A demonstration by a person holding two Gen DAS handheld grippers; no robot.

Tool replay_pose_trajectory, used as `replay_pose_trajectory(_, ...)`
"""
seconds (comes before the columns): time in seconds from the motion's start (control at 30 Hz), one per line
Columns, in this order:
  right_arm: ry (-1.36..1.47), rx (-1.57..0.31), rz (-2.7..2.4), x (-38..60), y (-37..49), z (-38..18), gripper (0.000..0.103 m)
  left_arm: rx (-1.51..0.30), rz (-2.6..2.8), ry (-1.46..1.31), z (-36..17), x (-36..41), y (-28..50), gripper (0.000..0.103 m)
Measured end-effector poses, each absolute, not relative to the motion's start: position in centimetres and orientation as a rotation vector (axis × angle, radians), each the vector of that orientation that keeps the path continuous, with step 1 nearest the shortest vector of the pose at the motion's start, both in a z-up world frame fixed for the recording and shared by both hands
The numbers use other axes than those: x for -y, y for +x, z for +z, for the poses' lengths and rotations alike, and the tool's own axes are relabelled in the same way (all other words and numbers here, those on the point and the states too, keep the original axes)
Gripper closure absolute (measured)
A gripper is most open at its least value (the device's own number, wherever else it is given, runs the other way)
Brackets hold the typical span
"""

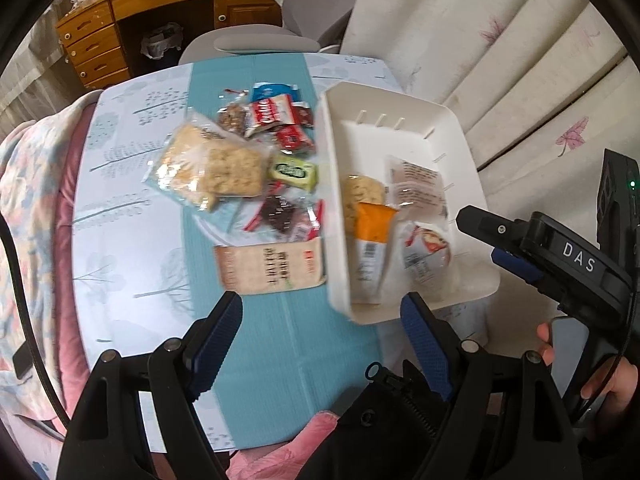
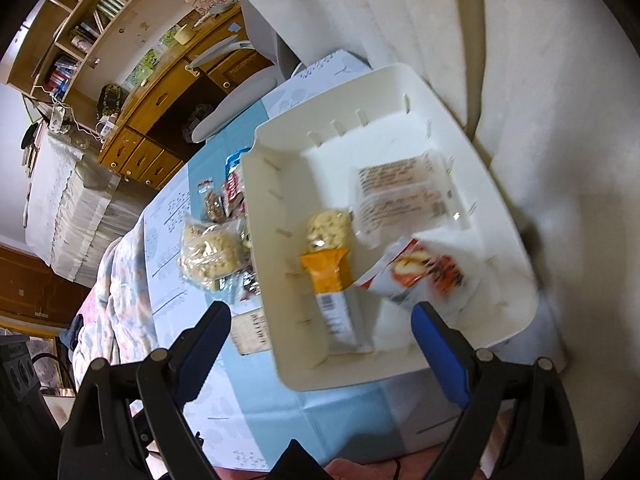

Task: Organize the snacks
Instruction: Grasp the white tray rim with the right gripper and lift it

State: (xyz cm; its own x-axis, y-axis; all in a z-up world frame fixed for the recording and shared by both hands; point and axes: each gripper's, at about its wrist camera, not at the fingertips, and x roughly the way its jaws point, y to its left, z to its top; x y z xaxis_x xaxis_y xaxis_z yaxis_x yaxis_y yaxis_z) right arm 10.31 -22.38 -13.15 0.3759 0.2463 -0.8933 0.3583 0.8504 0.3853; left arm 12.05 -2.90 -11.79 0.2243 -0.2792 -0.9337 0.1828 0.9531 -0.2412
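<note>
Snacks (image 1: 256,168) lie heaped on the teal strip of the bench (image 1: 132,216), just left of a white tray (image 1: 400,116) that already holds an orange-wrapped bar (image 2: 330,280), a clear packet (image 2: 400,192) and a red-and-white pouch (image 2: 420,272). Left gripper (image 1: 320,336) hangs above the bench's near edge, its fingers (image 1: 218,332) spread and empty. Right gripper (image 2: 320,340) hovers over the tray's near side, fingers (image 2: 438,344) likewise spread, gripping nothing.
</note>
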Motion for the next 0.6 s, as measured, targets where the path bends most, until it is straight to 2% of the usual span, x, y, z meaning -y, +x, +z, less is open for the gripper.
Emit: replay_pose_trajectory(0.6, 0.730, -1.238, -0.208, 13.4, 8.0, -16.6, 0.011, -1.231, -0.350, 0.028, -11.2, -8.9, 14.0, 0.023)
